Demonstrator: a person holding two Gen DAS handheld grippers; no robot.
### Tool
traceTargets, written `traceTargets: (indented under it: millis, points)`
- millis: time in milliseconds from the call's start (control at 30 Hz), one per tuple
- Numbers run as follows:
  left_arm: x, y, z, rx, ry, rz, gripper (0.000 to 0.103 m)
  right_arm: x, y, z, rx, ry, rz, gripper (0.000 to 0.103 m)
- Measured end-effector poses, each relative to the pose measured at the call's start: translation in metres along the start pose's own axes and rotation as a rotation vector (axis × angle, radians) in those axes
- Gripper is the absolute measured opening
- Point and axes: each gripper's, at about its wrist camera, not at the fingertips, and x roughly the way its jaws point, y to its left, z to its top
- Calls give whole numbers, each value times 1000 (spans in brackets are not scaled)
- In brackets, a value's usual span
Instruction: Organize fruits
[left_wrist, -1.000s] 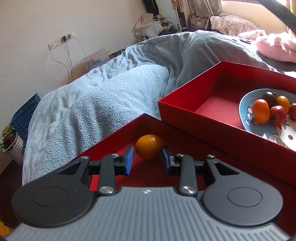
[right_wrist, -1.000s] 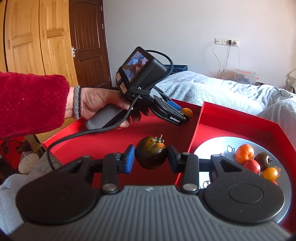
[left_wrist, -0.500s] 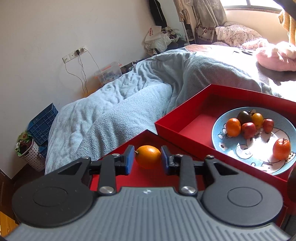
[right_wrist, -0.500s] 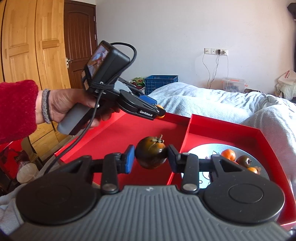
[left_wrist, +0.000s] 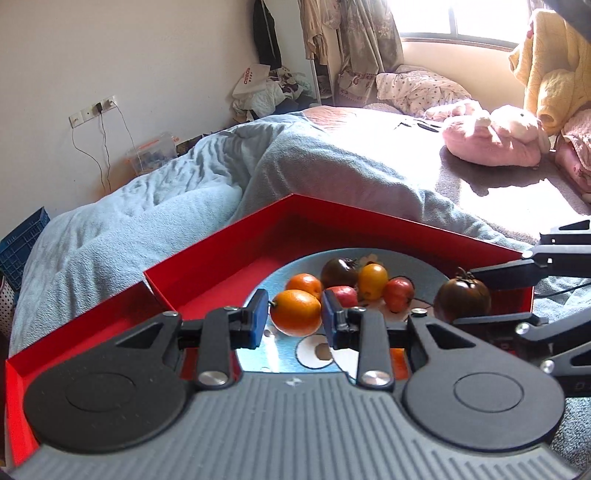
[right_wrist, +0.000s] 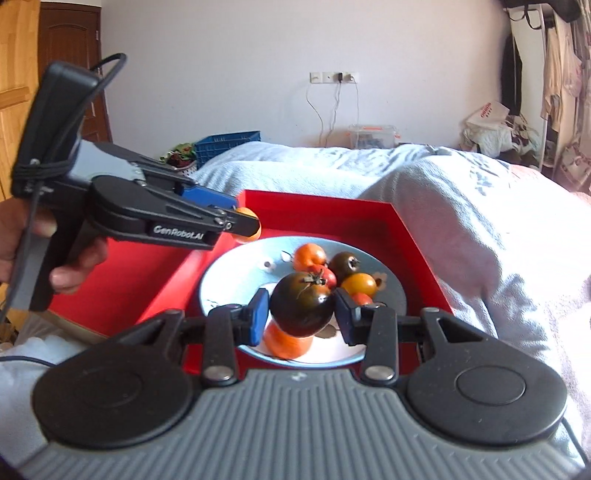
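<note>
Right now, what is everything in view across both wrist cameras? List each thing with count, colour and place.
orange fruit: one, orange, held in the left gripper above the plate
dark tomato: one, dark green-brown, held in the right gripper above the plate
plate: one, pale blue with a cartoon print, inside the far red box
fruits on the plate: at least six, orange, red, yellow, dark
red boxes: two, side by side on the bed
blanket: one, pale blue
blue crate: one, by the wall
left gripper: shut on the orange fruit
right gripper: shut on the dark tomato
hand: one, holding the left gripper's handle
</note>
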Motion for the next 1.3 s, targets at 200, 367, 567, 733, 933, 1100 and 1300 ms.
traceTargets:
  millis: [200, 367, 567, 733, 933, 1100, 1300]
  points:
    - [31, -17, -21, -59, 95, 1, 37, 43, -17, 4, 27, 95, 13, 42]
    - [20, -12, -24, -134, 60, 25, 41, 52, -20, 12, 26, 105, 19, 44]
    - [-16, -10, -26, -197, -3, 82, 66, 17, -14, 18, 29, 27, 15, 57]
    - [-66, -29, -29, -257, -54, 158, 80, -39, -7, 9, 121, -28, -27, 74]
    - [-119, -73, -36, -230, -59, 234, 96, -92, -3, -10, 168, -33, -43, 76]
    - [-147, -104, -46, -237, -32, 218, 98, -125, -5, -18, 149, -31, -109, 76]
    - [-160, -122, -49, -219, -18, 222, 98, -143, -11, -28, 168, -15, -152, 76]
